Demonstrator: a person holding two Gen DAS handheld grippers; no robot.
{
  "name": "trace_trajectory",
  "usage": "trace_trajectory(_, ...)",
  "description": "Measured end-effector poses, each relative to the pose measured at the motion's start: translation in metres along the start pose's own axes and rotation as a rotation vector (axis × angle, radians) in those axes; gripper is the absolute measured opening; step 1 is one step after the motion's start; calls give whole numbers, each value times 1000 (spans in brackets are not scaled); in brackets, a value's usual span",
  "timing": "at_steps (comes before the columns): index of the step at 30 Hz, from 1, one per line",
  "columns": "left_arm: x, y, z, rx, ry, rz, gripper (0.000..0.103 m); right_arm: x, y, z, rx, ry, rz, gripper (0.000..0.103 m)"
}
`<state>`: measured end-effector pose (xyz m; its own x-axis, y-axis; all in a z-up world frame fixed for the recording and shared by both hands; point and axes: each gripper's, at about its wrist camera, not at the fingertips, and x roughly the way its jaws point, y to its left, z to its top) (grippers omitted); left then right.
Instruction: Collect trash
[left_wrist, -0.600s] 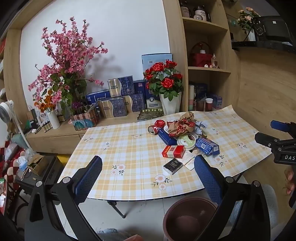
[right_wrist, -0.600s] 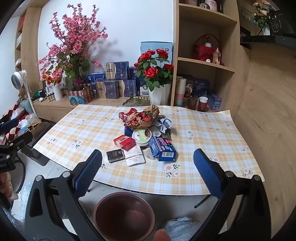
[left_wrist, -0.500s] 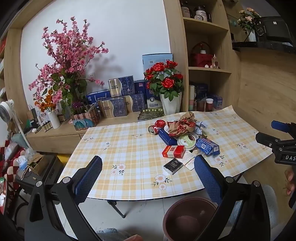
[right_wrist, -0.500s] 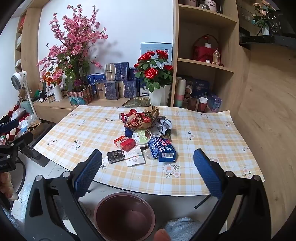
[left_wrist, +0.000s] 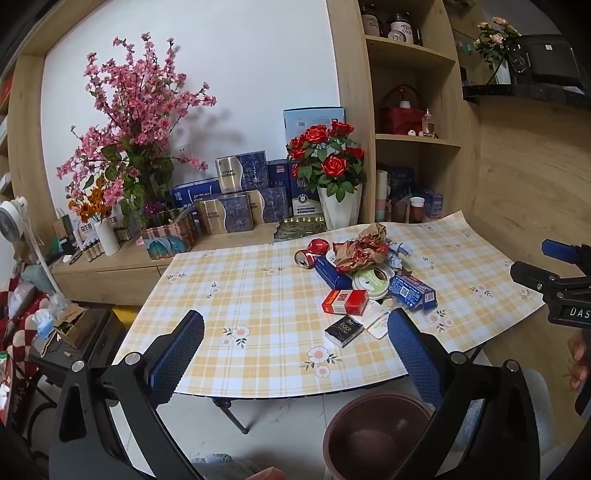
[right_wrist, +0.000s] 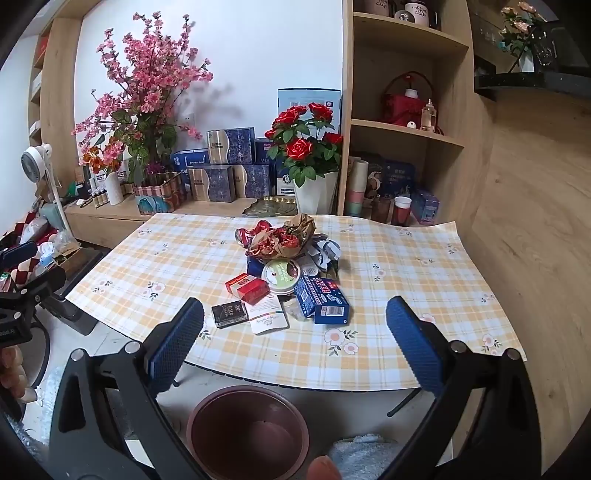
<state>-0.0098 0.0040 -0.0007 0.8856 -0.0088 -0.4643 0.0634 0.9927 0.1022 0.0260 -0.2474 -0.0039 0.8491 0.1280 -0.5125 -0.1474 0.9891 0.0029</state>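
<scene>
A heap of trash lies on the checked table (left_wrist: 258, 295) (right_wrist: 406, 280): crumpled brown-red paper (left_wrist: 360, 245) (right_wrist: 284, 238), a red can (left_wrist: 310, 254), a round lid (left_wrist: 373, 278) (right_wrist: 282, 275), a red pack (left_wrist: 344, 301) (right_wrist: 247, 286), a black pack (left_wrist: 343, 330) (right_wrist: 229, 314), a blue box (left_wrist: 412, 291) (right_wrist: 323, 301) and a white card (right_wrist: 267, 315). A brown bin (left_wrist: 369, 435) (right_wrist: 247, 432) stands on the floor below the table's near edge. My left gripper (left_wrist: 295, 347) and right gripper (right_wrist: 295, 336) are both open and empty, held short of the table.
Behind the table a low cabinet holds a pink blossom vase (left_wrist: 133, 122), blue gift boxes (left_wrist: 240, 192) and a white pot of red roses (left_wrist: 332, 177). Wooden shelves (left_wrist: 413, 136) rise at the right. Clutter and a fan (left_wrist: 14, 221) stand at the left.
Both grippers have drifted very slightly; the trash and the bin have not moved.
</scene>
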Motion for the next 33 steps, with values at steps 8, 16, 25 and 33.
trace_trajectory(8,6,-3,1,-2,2,2,97,4,-1,0,6,9,6,97)
trace_trajectory(16,6,-2,1,0,1,0,98,4,0,0,10,9,6,97)
trace_trajectory(25,2,-1,1,-5,-6,4,97,5,-1,-2,3,7,7,97)
trace_trajectory(33,3,-1,3,-5,-3,3,97,6,2,-3,-1,7,2,97)
